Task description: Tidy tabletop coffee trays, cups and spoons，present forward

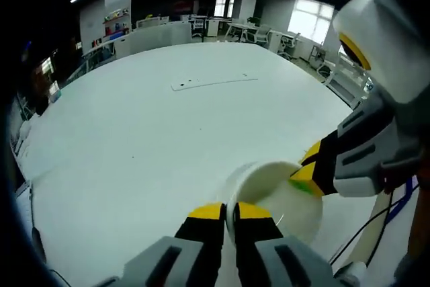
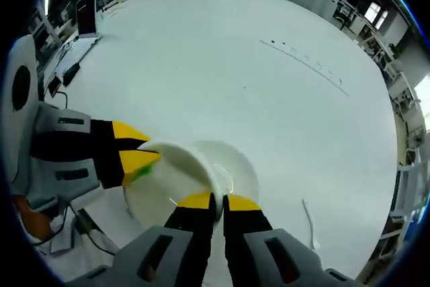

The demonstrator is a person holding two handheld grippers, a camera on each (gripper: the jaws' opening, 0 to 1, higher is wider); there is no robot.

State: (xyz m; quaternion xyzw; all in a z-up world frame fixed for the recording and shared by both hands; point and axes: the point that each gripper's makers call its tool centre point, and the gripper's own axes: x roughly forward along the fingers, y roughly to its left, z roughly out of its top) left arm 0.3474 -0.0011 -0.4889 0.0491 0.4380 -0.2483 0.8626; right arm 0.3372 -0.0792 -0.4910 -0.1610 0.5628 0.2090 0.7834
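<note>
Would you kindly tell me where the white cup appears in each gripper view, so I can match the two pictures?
Left gripper view: the white cup is at lower centre-right, its rim pinched by the left gripper, with the right gripper gripping its right side.
Right gripper view: the cup is at lower centre-left, on a saucer.
Shared landmark: the thin strip on the white table.

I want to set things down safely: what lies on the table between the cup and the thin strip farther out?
Nothing: in the left gripper view the white table is bare between the cup and the strip.
</note>
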